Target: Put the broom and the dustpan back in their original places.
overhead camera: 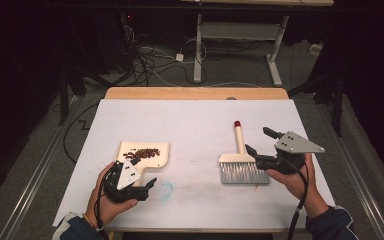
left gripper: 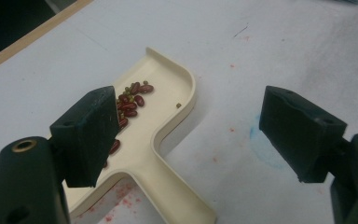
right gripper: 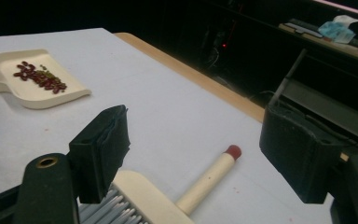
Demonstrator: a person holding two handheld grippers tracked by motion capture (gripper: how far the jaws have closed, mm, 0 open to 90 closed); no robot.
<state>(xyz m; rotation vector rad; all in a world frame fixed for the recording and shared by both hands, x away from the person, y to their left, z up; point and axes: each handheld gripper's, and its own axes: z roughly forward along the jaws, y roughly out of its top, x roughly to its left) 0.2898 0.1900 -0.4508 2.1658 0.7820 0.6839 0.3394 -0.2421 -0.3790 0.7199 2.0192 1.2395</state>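
A cream dustpan (overhead camera: pixel 161 159) (left gripper: pixel 168 140) (right gripper: pixel 70 95) lies on the white sheet at front left, with dark red beans (overhead camera: pixel 142 152) (left gripper: pixel 131 103) (right gripper: pixel 39 77) piled in it. My left gripper (overhead camera: pixel 145 174) (left gripper: pixel 193 114) is open just above the pan's handle, which passes under its left jaw. A cream hand brush (overhead camera: pixel 240 145) (right gripper: pixel 205 182) with grey bristles (overhead camera: pixel 243 173) (right gripper: pixel 105 210) and a red handle tip (overhead camera: pixel 237 123) (right gripper: pixel 233 150) lies flat at front right. My right gripper (overhead camera: pixel 260 141) (right gripper: pixel 198 130) hangs open over the brush, holding nothing.
The white sheet (overhead camera: pixel 195 120) covers a wooden table whose far edge (overhead camera: pixel 195 93) shows. A faint blue stain (overhead camera: pixel 166 188) (left gripper: pixel 265 149) and red specks mark the sheet near the pan. Cables and another table's legs (overhead camera: pixel 198 55) stand on the dark floor beyond.
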